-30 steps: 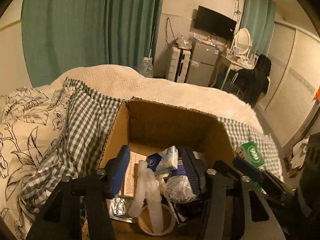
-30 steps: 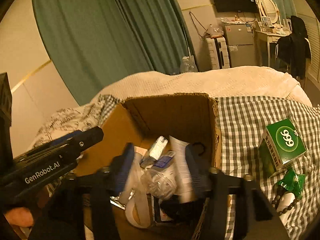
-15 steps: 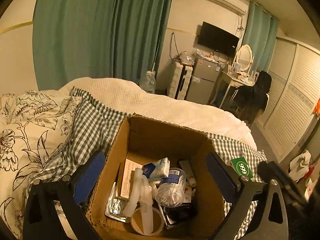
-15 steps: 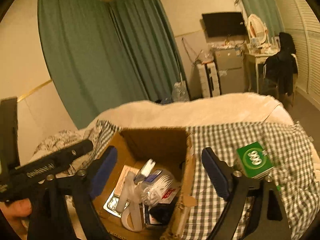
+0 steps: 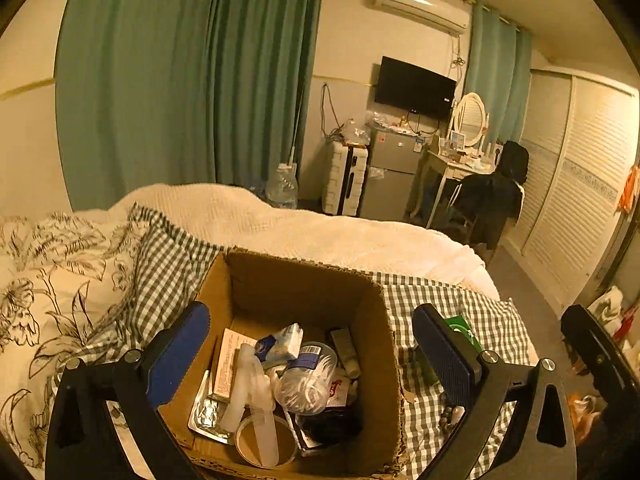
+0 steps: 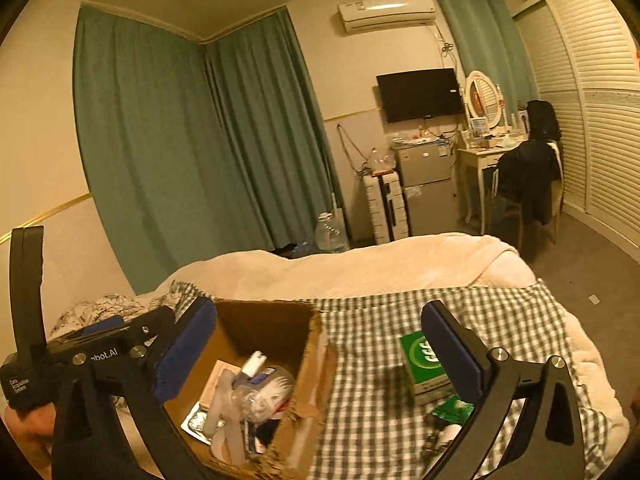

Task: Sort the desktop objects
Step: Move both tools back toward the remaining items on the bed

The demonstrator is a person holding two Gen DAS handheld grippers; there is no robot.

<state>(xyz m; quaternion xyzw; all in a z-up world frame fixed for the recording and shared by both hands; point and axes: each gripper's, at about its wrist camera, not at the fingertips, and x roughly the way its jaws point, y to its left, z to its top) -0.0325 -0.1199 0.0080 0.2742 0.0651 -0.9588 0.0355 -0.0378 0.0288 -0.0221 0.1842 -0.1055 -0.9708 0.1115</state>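
An open cardboard box (image 5: 304, 284) stands on the checked bedcover. Inside lie a clear tub of cotton swabs (image 5: 308, 380), a white comb (image 5: 256, 400), a tissue pack (image 5: 282, 344), a tape roll (image 5: 260, 448) and a blister pack (image 5: 206, 416). My left gripper (image 5: 310, 314) hovers above the box, open wide with nothing in it. My right gripper (image 6: 318, 308) hangs above the box's (image 6: 260, 324) right rim; its jaws are opening and hold nothing. A green carton (image 6: 420, 356) lies on the cover behind the right finger; it also shows in the left wrist view as the green carton (image 5: 460, 326).
A green packet (image 6: 452, 408) and a string of beads (image 5: 448, 416) lie on the checked cover (image 6: 368, 344) right of the box. A floral pillow (image 5: 48, 304) sits to the left. A hand (image 6: 24, 428) grips the left tool. Curtains, fridge and dressing table stand beyond the bed.
Both grippers' jaws have spread wide and both have risen and drawn back from the box. The swab tub that was between them now lies loose in the box.
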